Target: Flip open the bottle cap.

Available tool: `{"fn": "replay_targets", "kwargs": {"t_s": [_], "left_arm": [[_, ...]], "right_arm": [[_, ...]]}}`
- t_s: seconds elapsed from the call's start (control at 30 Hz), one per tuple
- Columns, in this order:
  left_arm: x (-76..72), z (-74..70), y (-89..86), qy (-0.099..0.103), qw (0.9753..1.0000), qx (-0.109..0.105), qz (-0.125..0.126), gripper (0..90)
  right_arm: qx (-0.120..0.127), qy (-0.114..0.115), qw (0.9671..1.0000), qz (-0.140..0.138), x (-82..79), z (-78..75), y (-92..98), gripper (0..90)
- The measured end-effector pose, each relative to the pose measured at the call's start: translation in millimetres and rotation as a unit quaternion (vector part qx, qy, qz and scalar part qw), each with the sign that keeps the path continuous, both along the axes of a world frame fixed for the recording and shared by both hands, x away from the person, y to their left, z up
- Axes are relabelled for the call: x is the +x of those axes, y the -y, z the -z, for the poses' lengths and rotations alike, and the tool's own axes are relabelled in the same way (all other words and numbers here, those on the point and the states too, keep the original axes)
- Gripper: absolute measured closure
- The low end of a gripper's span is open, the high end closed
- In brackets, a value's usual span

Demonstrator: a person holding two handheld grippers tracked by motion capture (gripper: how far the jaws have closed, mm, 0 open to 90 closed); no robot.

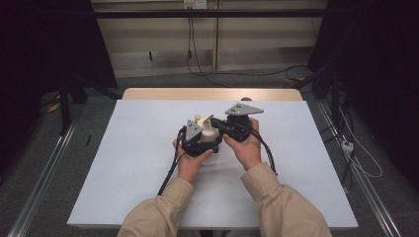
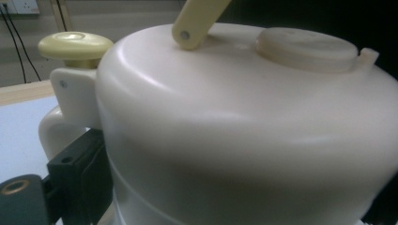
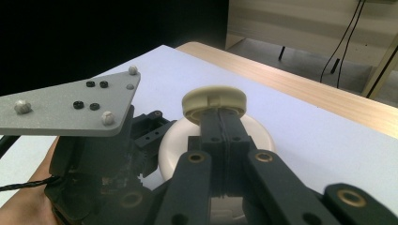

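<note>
The cream pot sits near the middle of the white mat, between your two hands. In the left gripper view its rounded body is very close to the lens, with a round lid on top, a pale yellow lever rising above it, and a yellow knob over the handle at the side.

Your left gripper is pressed up against the pot; one black jaw lies against the side by the handle, another dark edge shows at the far right of that view, so the jaws look spread around the body, holding it.

Your right gripper comes in from the other side. Its jaws are pressed together, their tips just under the rim of the yellow knob; whether they pinch anything between them you cannot tell.

The grey plate of the left gripper shows beside it. The mat lies on a wooden table, with cables on the floor beyond.
</note>
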State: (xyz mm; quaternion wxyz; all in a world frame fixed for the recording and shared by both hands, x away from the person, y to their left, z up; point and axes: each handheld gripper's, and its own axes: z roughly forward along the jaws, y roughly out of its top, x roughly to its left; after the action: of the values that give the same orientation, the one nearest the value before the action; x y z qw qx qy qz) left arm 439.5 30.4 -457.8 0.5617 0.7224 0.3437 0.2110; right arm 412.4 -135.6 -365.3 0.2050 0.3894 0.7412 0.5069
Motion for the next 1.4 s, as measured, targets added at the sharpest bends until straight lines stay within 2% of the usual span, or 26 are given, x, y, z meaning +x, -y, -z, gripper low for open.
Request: {"fn": "replay_targets", "kwargs": {"t_s": [1.4], "left_arm": [[-0.2,-0.1,0.0,0.000,1.0000,0.002,0.000,6.0]], "right_arm": [[0.003,0.004,1.0000,-0.004,8.2,-1.1,-7.5,90.0]]}}
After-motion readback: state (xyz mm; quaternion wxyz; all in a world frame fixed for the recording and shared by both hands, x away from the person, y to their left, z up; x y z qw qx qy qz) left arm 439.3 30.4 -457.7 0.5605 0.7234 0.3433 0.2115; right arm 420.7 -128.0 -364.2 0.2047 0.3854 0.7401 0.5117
